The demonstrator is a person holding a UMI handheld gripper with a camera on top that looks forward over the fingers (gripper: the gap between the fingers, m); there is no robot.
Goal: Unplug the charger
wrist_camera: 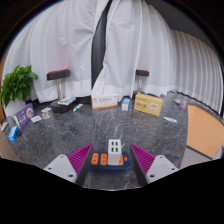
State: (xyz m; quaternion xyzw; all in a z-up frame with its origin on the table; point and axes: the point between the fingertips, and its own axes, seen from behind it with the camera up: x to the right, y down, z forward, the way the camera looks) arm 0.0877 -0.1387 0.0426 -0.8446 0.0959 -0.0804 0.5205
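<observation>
A blue power strip with orange sockets lies on the dark marbled table, between my gripper's fingers. A white charger stands plugged upright into its right part. My gripper is open, with its pink pads well apart on either side of the strip, and gaps on both sides. The fingers touch neither the strip nor the charger.
Beyond the strip stand a white box, a yellow box, a small blue item and black items. A green plant and blue packs are at the left. White curtains hang behind.
</observation>
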